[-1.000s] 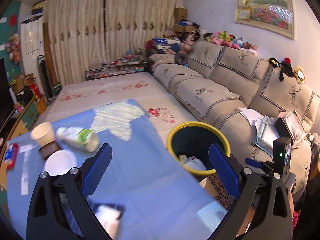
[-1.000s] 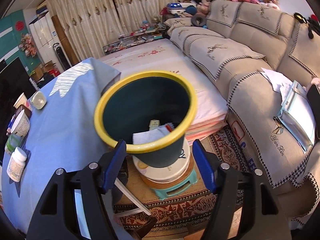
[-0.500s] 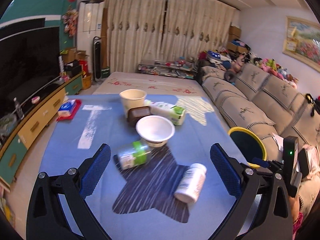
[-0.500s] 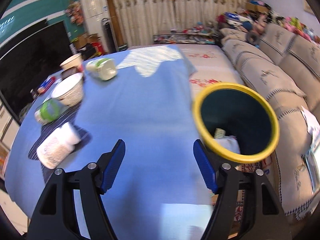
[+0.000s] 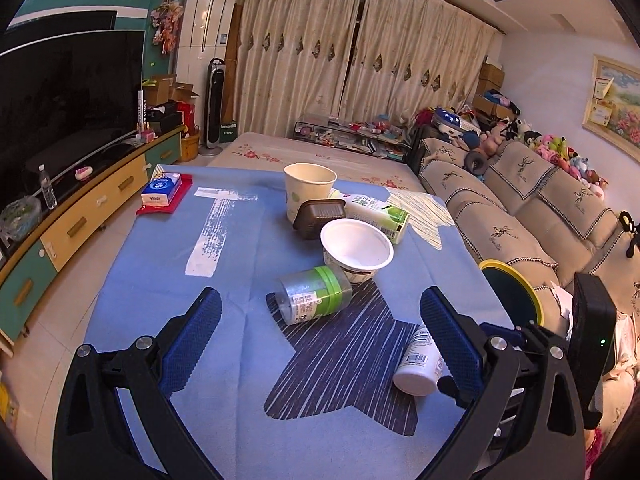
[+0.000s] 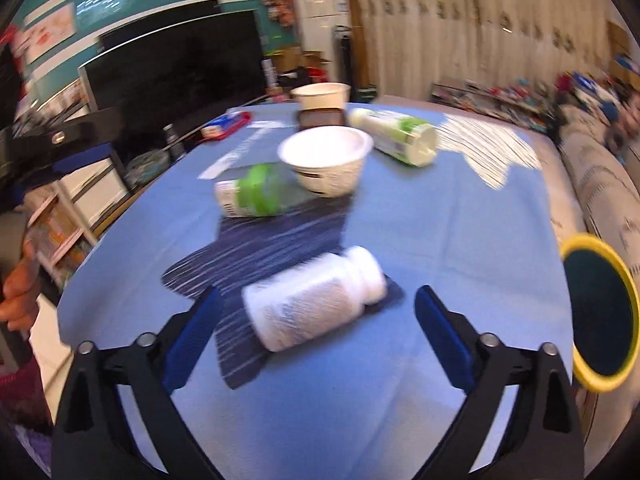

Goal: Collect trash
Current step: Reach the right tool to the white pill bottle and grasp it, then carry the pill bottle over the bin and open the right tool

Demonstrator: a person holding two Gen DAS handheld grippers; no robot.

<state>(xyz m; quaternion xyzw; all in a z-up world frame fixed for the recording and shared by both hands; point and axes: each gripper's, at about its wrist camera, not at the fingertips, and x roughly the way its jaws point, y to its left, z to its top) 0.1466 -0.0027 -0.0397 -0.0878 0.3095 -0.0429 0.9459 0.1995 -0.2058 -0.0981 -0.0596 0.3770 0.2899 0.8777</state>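
Observation:
Trash lies on a blue tablecloth (image 5: 168,280). A white pill bottle (image 6: 312,302) lies on its side just ahead of my open right gripper (image 6: 316,320); it also shows in the left wrist view (image 5: 420,360). A green-lidded jar (image 5: 310,300) lies on its side ahead of my open, empty left gripper (image 5: 320,328). Behind it stand a white bowl (image 5: 356,248), a brown tub (image 5: 320,216), a paper cup (image 5: 308,188) and a lying green-white carton (image 5: 376,216). The yellow-rimmed bin (image 6: 600,316) stands off the table's right edge.
A red-and-blue tissue pack (image 5: 164,196) lies at the table's far left. A TV cabinet (image 5: 60,216) runs along the left. A sofa (image 5: 540,216) stands to the right behind the bin. A hand (image 6: 20,292) shows at the right wrist view's left edge.
Both grippers have swung left from the bin toward the table. The right gripper now has the white pill bottle in front of its jaws. Both stay open.

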